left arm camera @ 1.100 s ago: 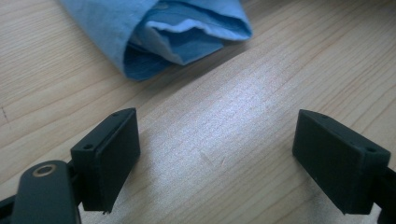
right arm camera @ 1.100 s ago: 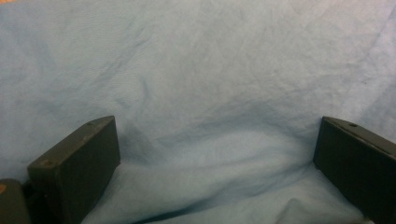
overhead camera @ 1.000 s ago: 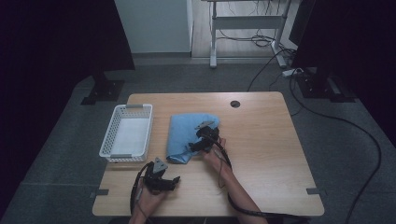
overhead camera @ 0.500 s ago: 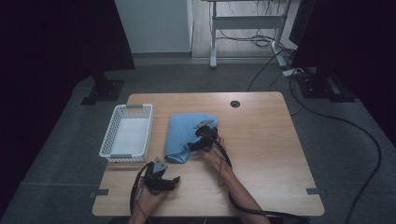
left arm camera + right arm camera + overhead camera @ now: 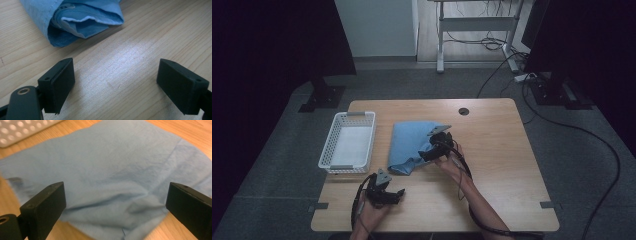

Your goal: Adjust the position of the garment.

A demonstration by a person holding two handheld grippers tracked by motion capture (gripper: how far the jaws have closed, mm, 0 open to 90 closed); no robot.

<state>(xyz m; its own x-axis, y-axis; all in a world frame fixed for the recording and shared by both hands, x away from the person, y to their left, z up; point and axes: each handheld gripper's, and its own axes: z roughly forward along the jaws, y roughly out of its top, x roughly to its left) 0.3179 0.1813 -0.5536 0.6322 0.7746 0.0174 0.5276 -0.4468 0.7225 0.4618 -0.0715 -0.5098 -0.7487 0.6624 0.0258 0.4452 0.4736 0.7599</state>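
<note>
On the counter (image 5: 512,165) the cloth (image 5: 412,142) lies mid-way, with the basket (image 5: 347,142) just to its left. The right tool (image 5: 428,154) sits over the cloth's near right edge; the left tool (image 5: 397,192) lies nearer the front edge, below the cloth.

A wooden table (image 5: 502,150) bears a blue cloth (image 5: 409,142) and white basket (image 5: 347,142).

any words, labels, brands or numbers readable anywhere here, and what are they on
None can be read.
The blue cloth shows no tag or print, in the high view or in either gripper view.
The white basket is plain, with no label.
The wooden table carries no marking.
The black pads of the left gripper and the right gripper bear no lettering.
</note>
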